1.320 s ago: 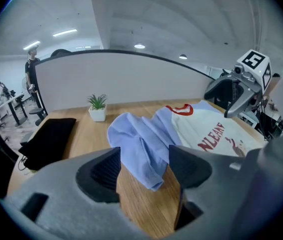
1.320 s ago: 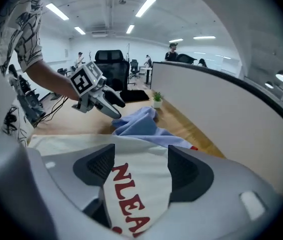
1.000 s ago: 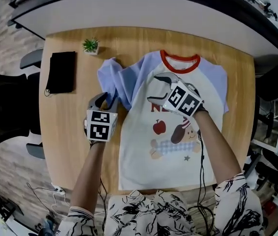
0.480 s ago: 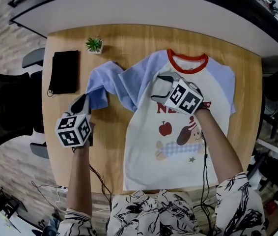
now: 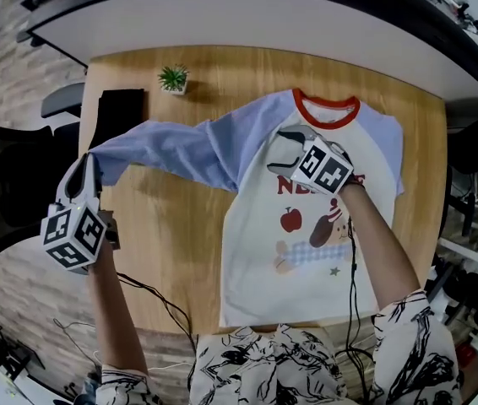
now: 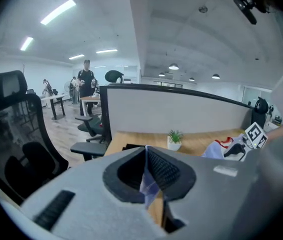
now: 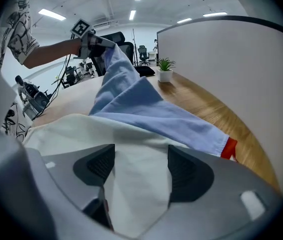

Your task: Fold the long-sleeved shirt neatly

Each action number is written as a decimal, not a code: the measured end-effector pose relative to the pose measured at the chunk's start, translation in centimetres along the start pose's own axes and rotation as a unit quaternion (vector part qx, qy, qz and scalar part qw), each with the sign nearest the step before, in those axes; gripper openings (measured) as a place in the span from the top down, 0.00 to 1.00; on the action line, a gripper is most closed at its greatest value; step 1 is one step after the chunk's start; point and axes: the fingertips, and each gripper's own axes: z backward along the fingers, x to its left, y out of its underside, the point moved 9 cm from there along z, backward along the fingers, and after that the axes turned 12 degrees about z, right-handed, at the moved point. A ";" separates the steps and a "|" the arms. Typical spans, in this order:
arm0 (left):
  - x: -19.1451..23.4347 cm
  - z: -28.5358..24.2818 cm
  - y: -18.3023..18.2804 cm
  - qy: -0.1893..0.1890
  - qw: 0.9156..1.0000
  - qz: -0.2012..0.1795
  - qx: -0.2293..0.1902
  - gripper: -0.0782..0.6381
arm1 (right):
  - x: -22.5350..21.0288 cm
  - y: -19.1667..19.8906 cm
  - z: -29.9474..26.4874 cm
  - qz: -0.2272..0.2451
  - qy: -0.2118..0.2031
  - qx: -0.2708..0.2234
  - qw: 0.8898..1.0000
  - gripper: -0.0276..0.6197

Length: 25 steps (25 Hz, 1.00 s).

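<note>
A long-sleeved shirt (image 5: 306, 251) with a white printed body, light blue sleeves and a red collar lies flat on the wooden table (image 5: 180, 251). Its left sleeve (image 5: 171, 150) is stretched out straight to the left, raised off the table. My left gripper (image 5: 87, 169) is shut on the sleeve's cuff beyond the table's left edge; blue cloth (image 6: 149, 184) shows pinched between the pads. My right gripper (image 5: 279, 150) stands open on the shirt's chest just below the collar, with the white cloth (image 7: 136, 174) lying flat between its fingers.
A small potted plant (image 5: 172, 79) stands at the table's far left. A black pouch (image 5: 121, 106) lies beside it, partly under the raised sleeve. A white partition (image 5: 222, 15) runs along the far edge. Office chairs (image 5: 2, 184) stand to the left.
My left gripper shut on the sleeve's cuff and carried it left and up past the table's edge, pulling the crumpled sleeve out straight. The right gripper stayed on the chest.
</note>
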 end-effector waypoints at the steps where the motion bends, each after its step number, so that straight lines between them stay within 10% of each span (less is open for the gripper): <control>1: 0.5 0.2 -0.9 -0.004 1.000 -0.002 -0.008 0.87 | 0.0 0.0 0.0 0.000 -0.002 0.002 1.000 0.42; 25: -3.9 6.4 -9.0 0.027 0.990 -0.069 -0.122 0.87 | 0.1 -0.5 -0.1 -0.029 0.019 0.022 0.999 0.42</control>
